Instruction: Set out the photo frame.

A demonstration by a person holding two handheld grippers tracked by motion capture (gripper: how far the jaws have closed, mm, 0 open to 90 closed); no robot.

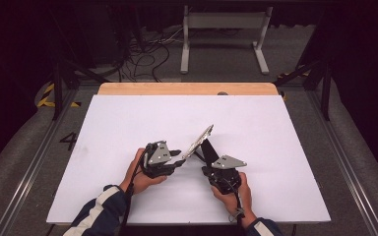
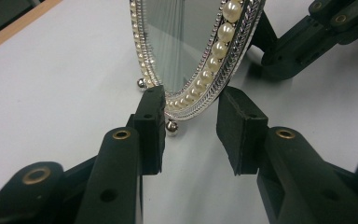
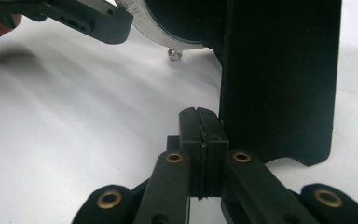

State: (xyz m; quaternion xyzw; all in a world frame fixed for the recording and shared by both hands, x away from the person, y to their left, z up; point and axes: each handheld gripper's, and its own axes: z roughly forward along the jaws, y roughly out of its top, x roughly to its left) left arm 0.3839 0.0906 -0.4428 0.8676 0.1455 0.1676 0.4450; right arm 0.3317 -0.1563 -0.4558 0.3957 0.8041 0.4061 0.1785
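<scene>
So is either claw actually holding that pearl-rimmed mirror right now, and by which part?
Neither grips it. The left claw is open, its jaws on either side of the mirror's bottom rim with gaps showing. The right claw is shut on nothing, beside the black stand.

I saw the oval mirror (image 2: 186, 42) as glossy glass in a shiny, ridged silver metal frame set with smooth, lustrous pearl beads, on polished ball feet; its back stand (image 3: 279, 79) looked matt black. The table sheet (image 1: 128, 128) seemed smooth matt white over a pale wood board (image 1: 187, 88). The gripper jaws looked like matt black plastic with brass-coloured rivets
</scene>
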